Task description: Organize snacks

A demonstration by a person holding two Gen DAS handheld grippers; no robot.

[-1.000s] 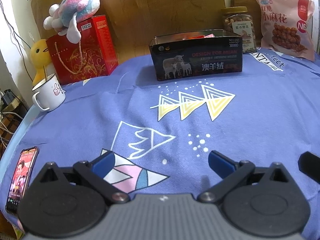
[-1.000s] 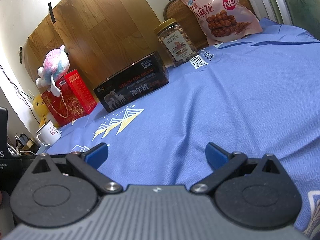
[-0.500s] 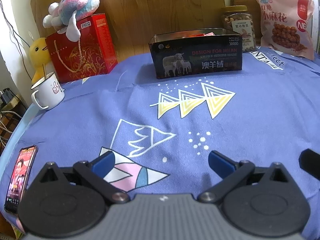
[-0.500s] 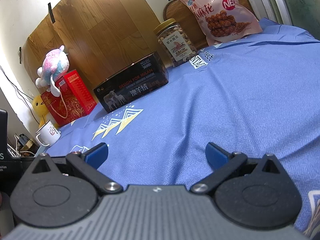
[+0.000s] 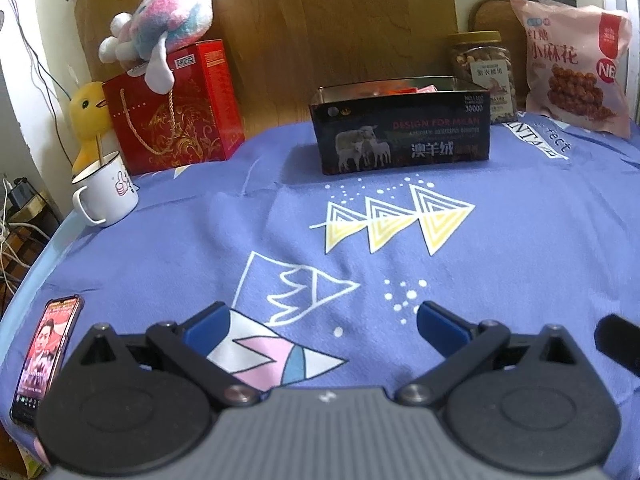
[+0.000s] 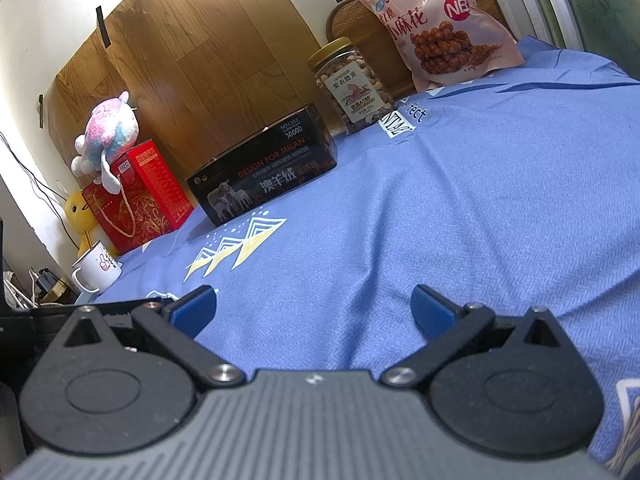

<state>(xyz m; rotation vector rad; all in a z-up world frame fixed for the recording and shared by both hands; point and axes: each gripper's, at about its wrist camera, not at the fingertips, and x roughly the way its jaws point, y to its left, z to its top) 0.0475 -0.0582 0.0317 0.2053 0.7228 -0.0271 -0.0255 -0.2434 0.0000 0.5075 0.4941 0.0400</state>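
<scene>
A dark open box with sheep printed on its side (image 5: 402, 130) (image 6: 266, 176) stands at the far middle of the blue cloth; red and orange packets show over its rim. To its right stand a clear nut jar with a gold lid (image 5: 482, 68) (image 6: 351, 80) and a pink snack bag (image 5: 574, 66) (image 6: 436, 26) leaning on the wall. My left gripper (image 5: 324, 322) hovers open low over the near cloth, empty. My right gripper (image 6: 314, 306) is open and empty too, well short of the box.
A red gift bag (image 5: 172, 108) with a plush toy (image 5: 160, 40) on top, a yellow duck (image 5: 88, 110) and a white mug (image 5: 106, 192) crowd the far left. A phone (image 5: 46, 354) lies at the near left table edge. The other gripper's black tip (image 5: 618, 340) shows at right.
The left view has crept slightly back and down, so the box looks a little farther away. The right view is nearly unchanged. Both grippers stayed open.
</scene>
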